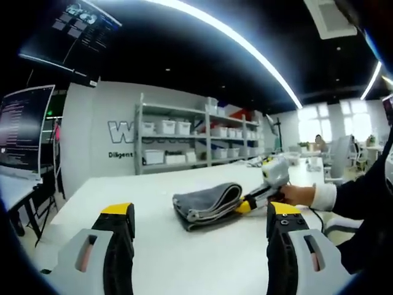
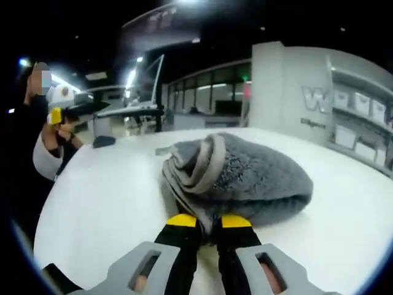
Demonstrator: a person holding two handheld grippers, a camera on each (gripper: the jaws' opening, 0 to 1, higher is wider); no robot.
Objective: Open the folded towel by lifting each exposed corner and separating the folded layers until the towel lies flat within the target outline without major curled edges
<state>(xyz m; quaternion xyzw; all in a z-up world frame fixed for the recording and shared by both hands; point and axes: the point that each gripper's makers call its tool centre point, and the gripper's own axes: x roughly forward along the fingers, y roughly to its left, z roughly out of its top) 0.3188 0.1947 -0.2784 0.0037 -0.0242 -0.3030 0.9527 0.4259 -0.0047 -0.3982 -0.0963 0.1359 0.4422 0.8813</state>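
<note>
- The right gripper is clenched on the near edge of the folded grey towel, its yellow-tipped jaws pressed together with cloth pinched between them; the rest of the towel bulges away just beyond the tips.
- In the left gripper view, the left gripper hangs released, jaws wide apart and holding nothing, with the towel lying ahead of and between them on the white table, well clear of the tips.
- Risk one: the bite appears to sit across several stacked layers at the fold. A lift from here would likely carry the whole bundle up rather than peel one layer off.
- Risk two: nothing pins the far side of the towel. With the left jaws idle, a pull by the right could drag the cloth across the smooth tabletop instead of opening it.
- Risk three: the thick pile and piped hem look prone to curl; a quick release could leave an edge rolled under.
- No target outline can be made out on the table in either view, so final placement cannot be judged from here.
- Beyond the jaws, shelving with white bins lines the far wall.
</note>
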